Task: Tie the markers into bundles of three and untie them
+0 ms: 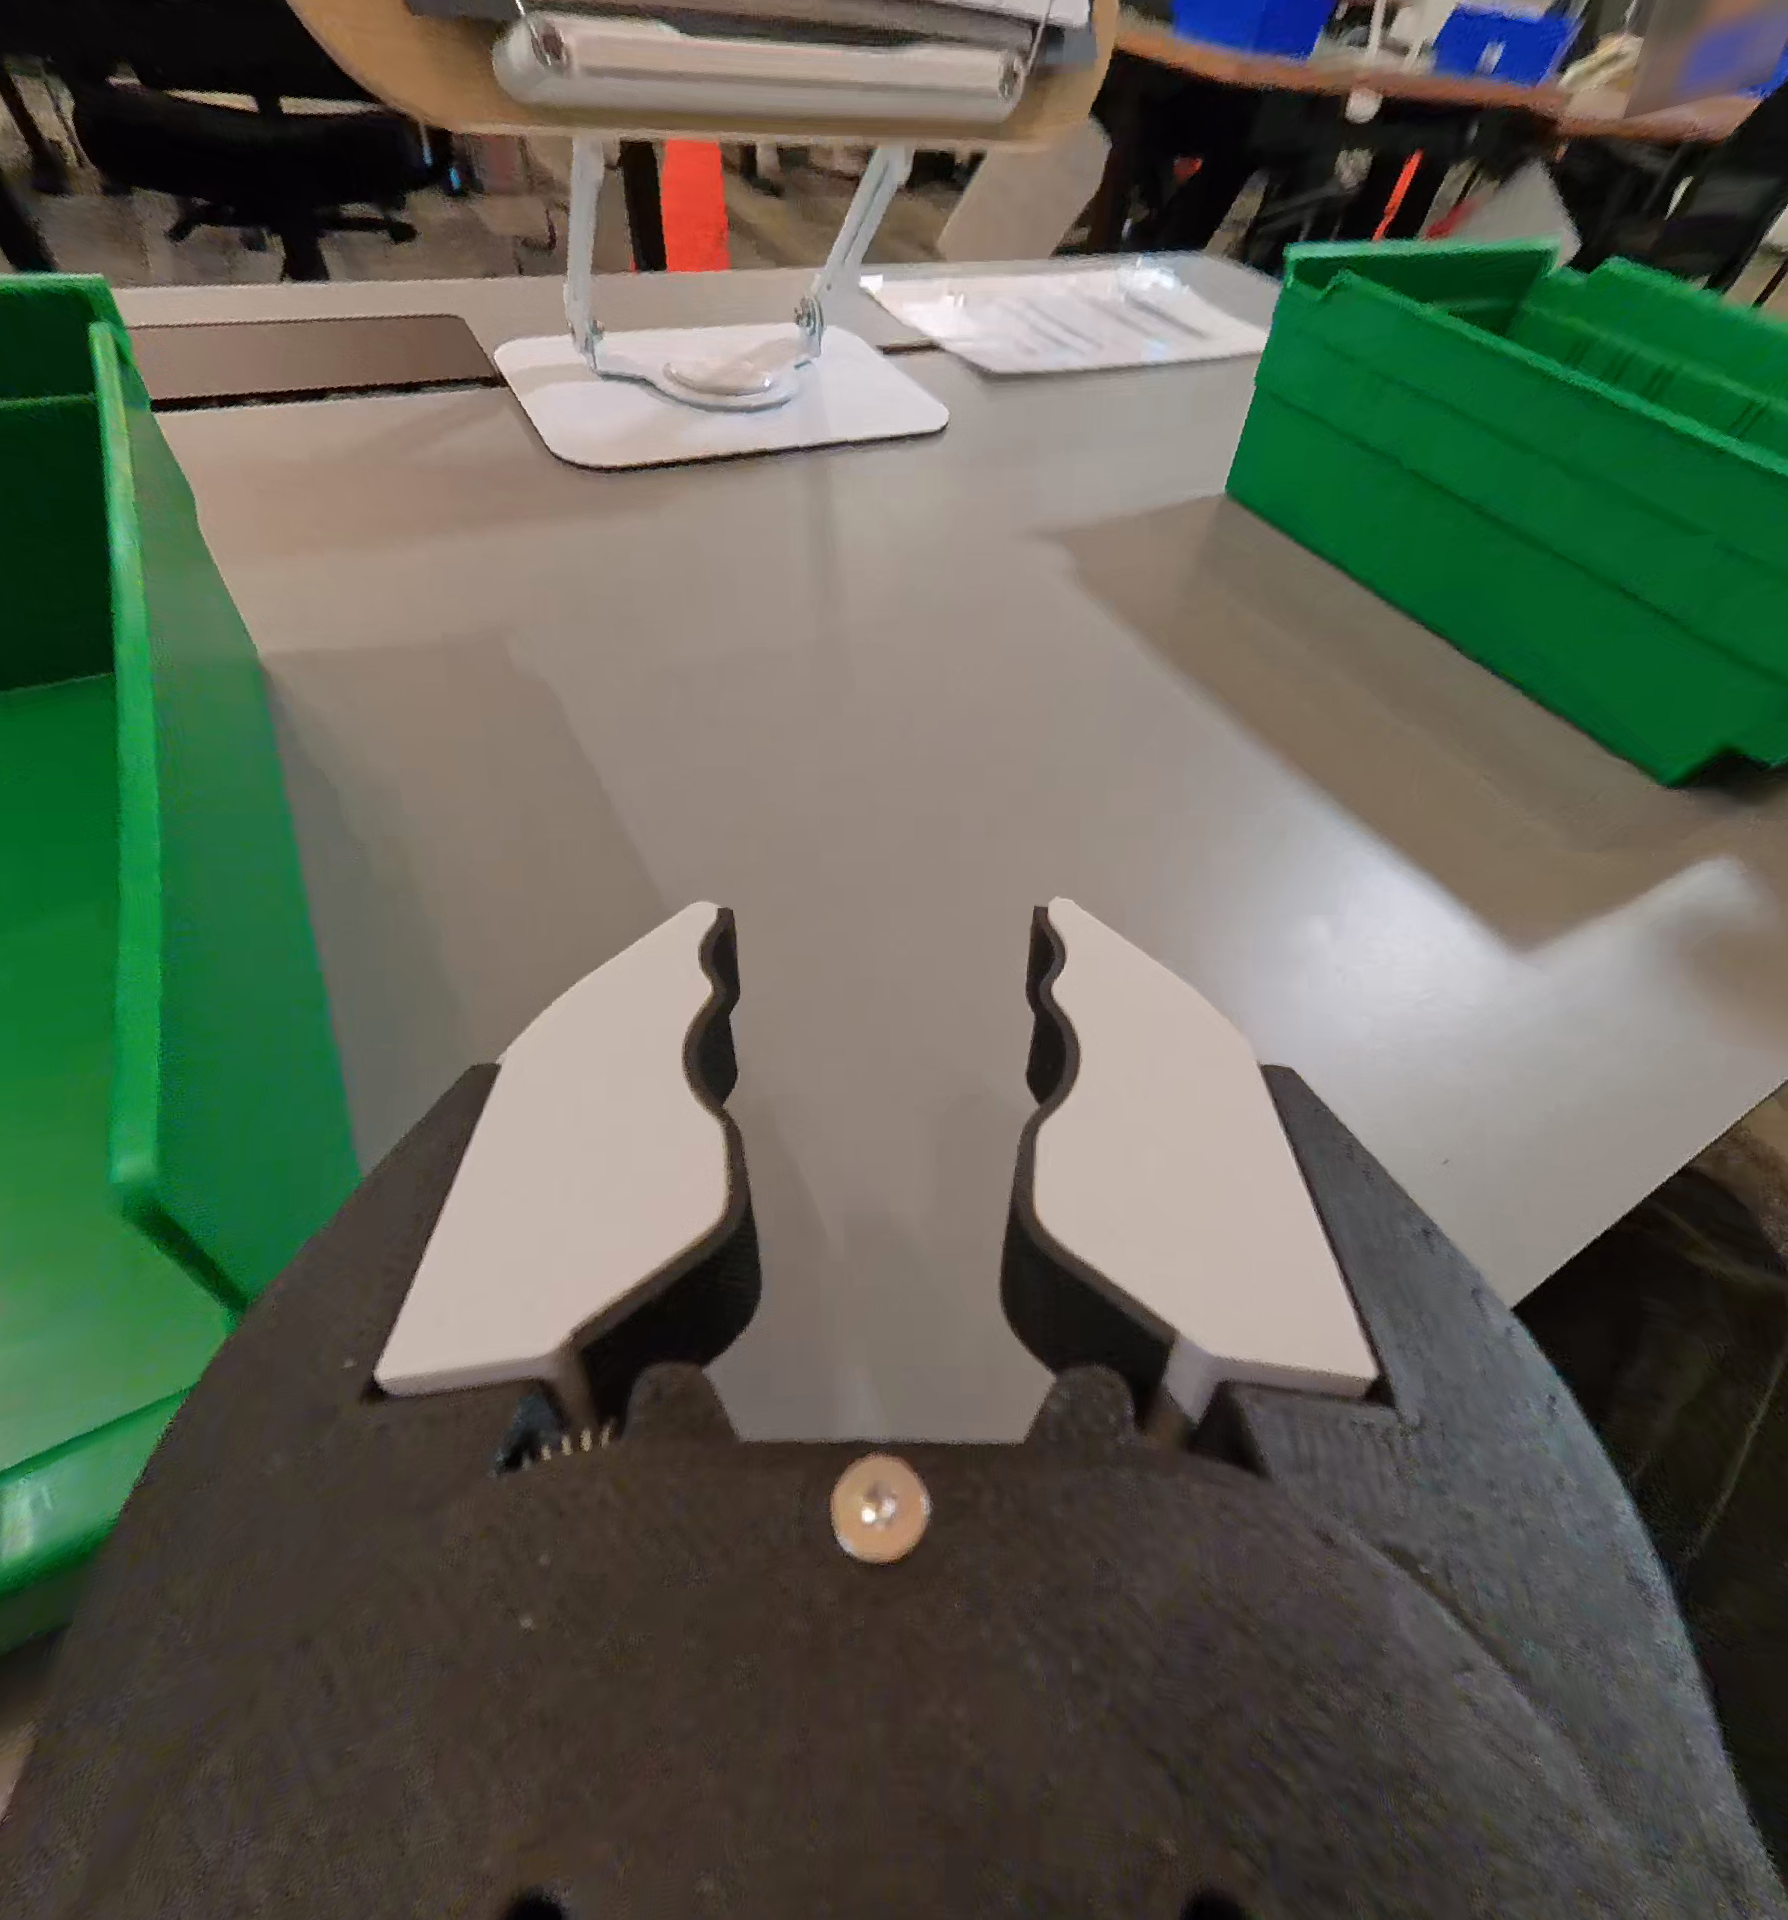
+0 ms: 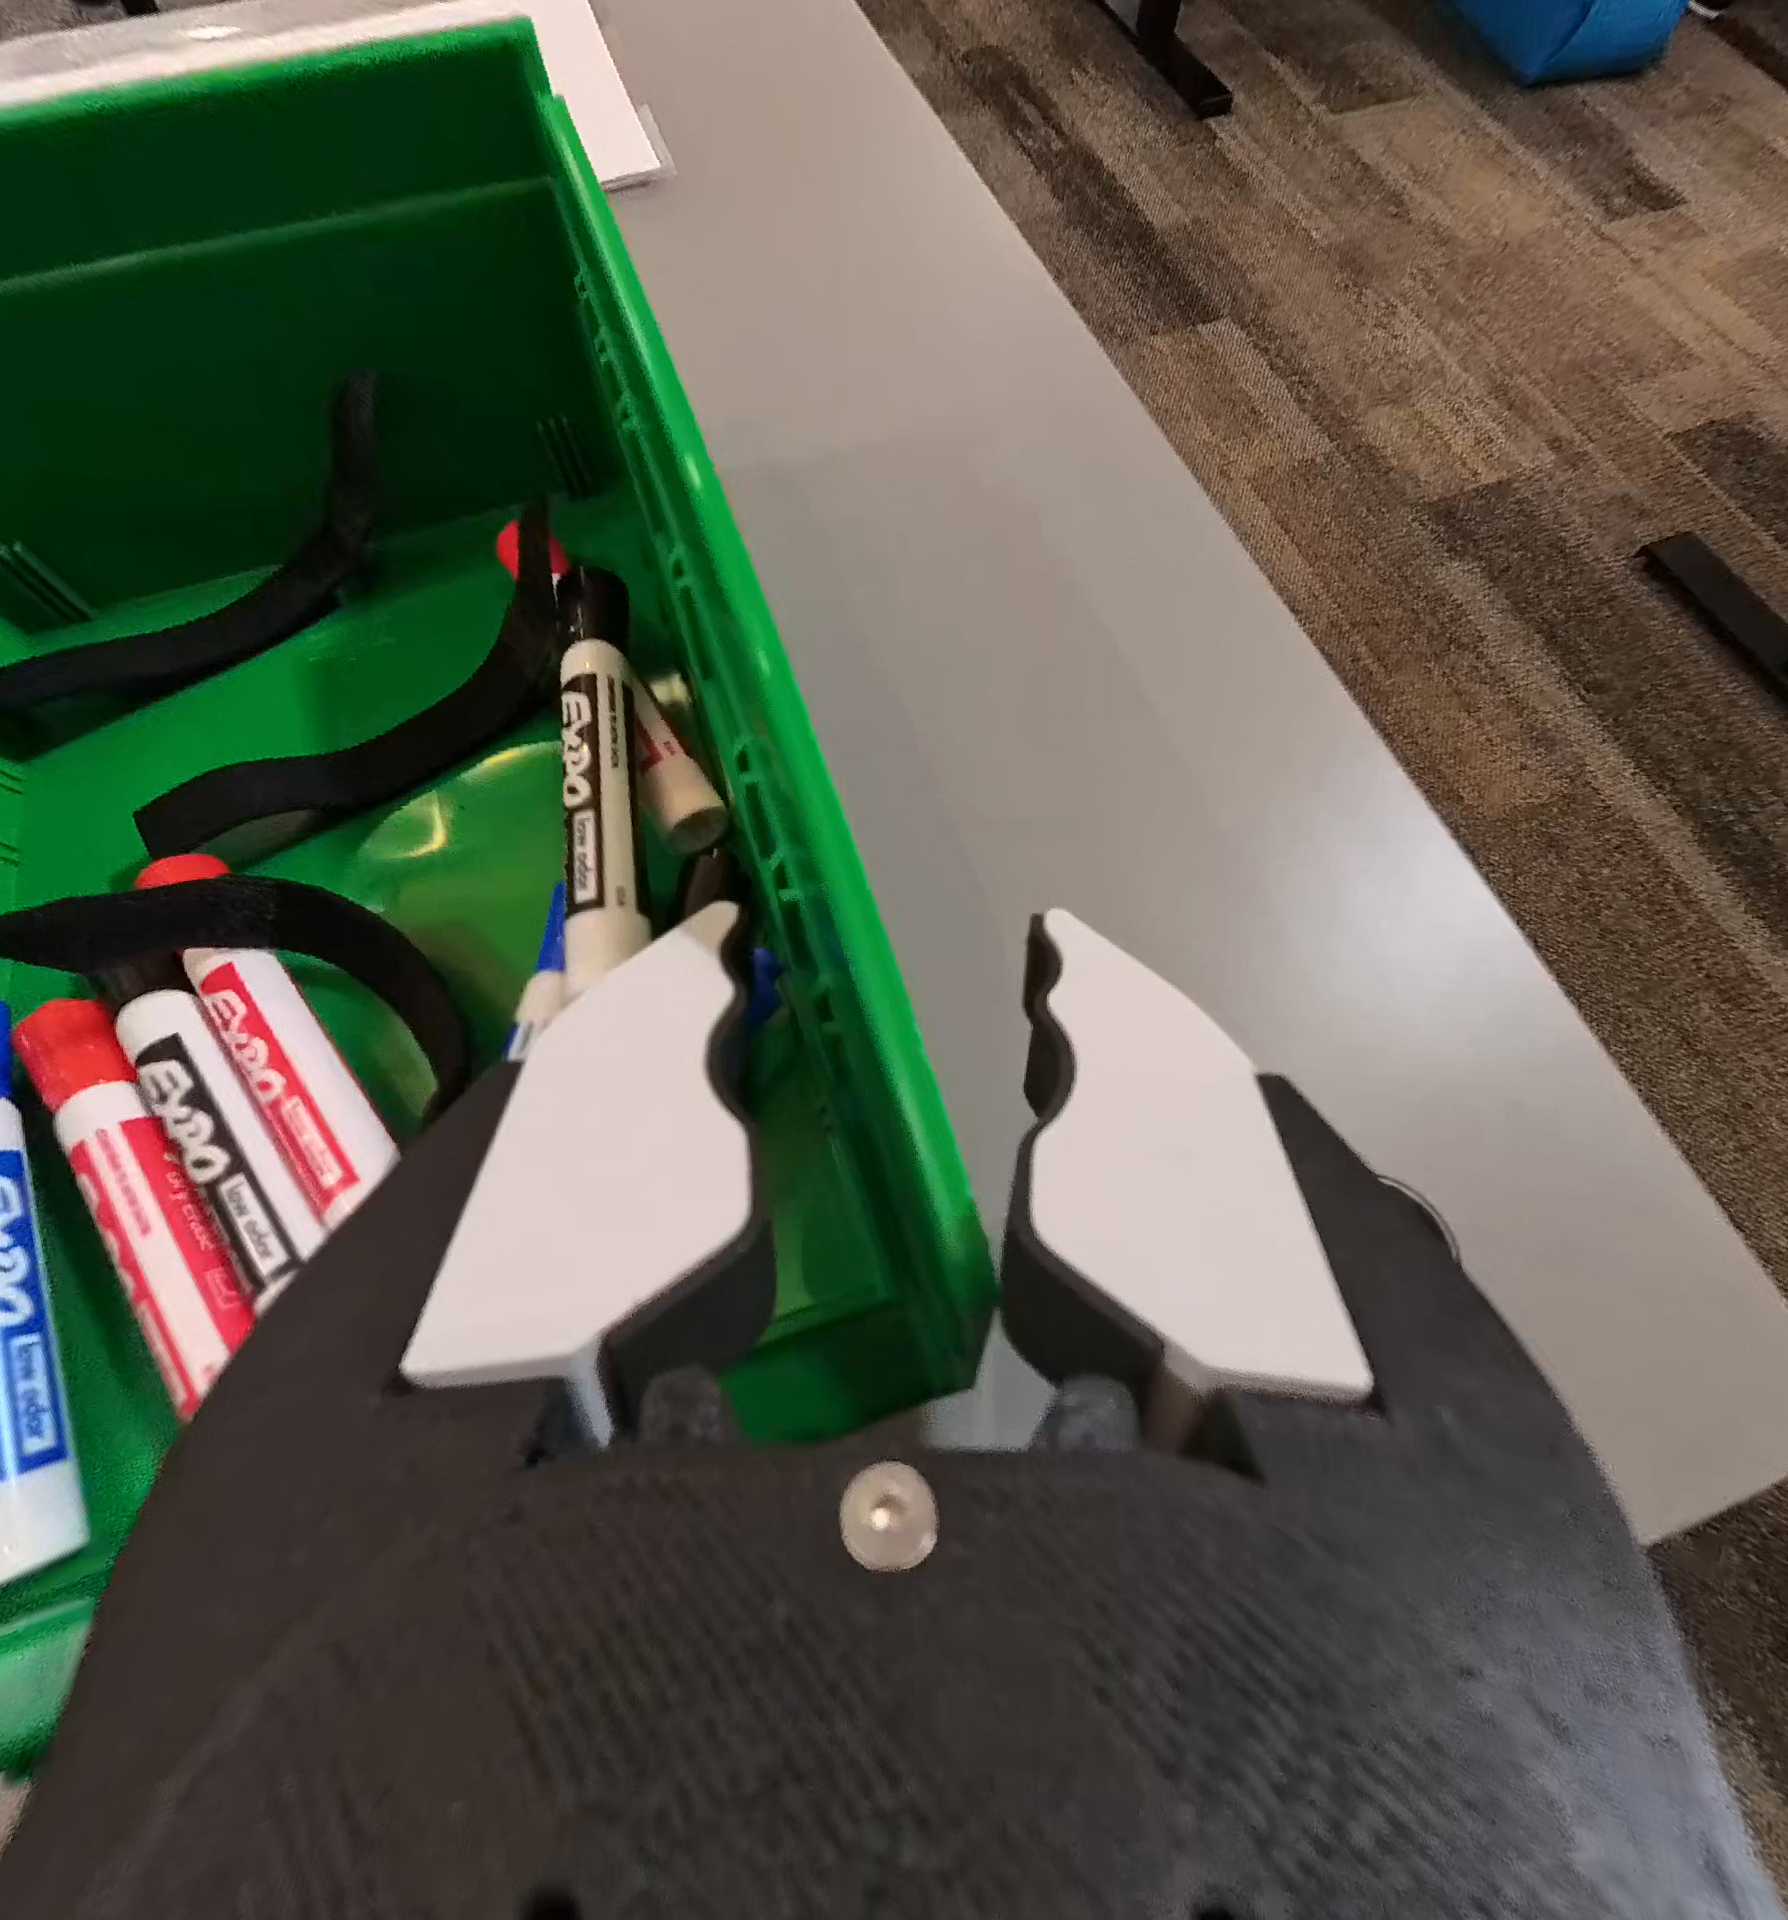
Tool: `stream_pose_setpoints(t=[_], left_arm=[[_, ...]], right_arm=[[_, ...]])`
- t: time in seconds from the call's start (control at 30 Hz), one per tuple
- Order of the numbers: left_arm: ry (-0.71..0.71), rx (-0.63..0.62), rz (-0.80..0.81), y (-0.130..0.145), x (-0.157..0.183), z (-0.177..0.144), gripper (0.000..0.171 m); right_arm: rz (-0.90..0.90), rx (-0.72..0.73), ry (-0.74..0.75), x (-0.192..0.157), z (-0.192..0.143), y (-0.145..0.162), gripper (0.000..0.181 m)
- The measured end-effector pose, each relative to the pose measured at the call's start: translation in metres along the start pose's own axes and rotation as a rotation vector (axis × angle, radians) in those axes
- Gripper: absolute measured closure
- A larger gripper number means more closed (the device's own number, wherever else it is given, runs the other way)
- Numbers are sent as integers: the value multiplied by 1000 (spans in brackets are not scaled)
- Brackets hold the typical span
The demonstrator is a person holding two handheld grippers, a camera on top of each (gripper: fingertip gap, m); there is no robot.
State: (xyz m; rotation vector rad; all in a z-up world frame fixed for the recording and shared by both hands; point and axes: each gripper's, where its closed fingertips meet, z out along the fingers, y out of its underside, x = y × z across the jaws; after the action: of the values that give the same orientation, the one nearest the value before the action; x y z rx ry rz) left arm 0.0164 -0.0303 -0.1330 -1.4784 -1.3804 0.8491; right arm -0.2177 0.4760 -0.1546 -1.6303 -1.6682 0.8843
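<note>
My left gripper is open and empty above the bare grey table, between a green bin on the left and a second green bin at the right. My right gripper is open and empty, straddling the right wall of a green bin. Its left finger is over the bin's inside, its right finger over the table. The bin holds several dry-erase markers: a black-capped one just ahead of the left finger, and red, black and blue ones at the lower left. Black straps lie among them.
A metal stand on a white pad sits at the table's far middle, with a plastic-covered sheet to its right. The table's right edge drops to carpeted floor. Chairs, desks and an orange cone stand in the background. Across from one pair of fingers to the other is roughly 55 cm.
</note>
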Motion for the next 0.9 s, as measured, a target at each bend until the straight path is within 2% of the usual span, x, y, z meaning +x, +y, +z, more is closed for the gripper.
stream_pose_setpoints(t=[0.13, 0.3, 0.4, 0.47, 0.63, 0.77, 0.9], left_arm=[[-26, -112, 133, 14, 10, 7, 116], [-248, -243, 531, 26, 6, 13, 122], [-318, -290, 667, 31, 12, 17, 134], [-340, -313, 734, 32, 17, 18, 135], [-497, -355, 1042, 24, 14, 12, 134], [-496, -397, 1101, 30, 21, 11, 133], [-578, -330, 1283, 14, 28, 7, 138]], right_arm=[[19, -8, -35, -2, 4, 7, 138], [92, 21, -160, -12, -2, 7, 158], [156, 19, -281, -22, -7, 9, 174], [128, 20, -264, -21, -9, 10, 174], [119, 20, -259, -20, -11, 12, 174], [110, 18, -248, -20, -11, 11, 174], [110, 20, -243, -20, -11, 11, 174]])
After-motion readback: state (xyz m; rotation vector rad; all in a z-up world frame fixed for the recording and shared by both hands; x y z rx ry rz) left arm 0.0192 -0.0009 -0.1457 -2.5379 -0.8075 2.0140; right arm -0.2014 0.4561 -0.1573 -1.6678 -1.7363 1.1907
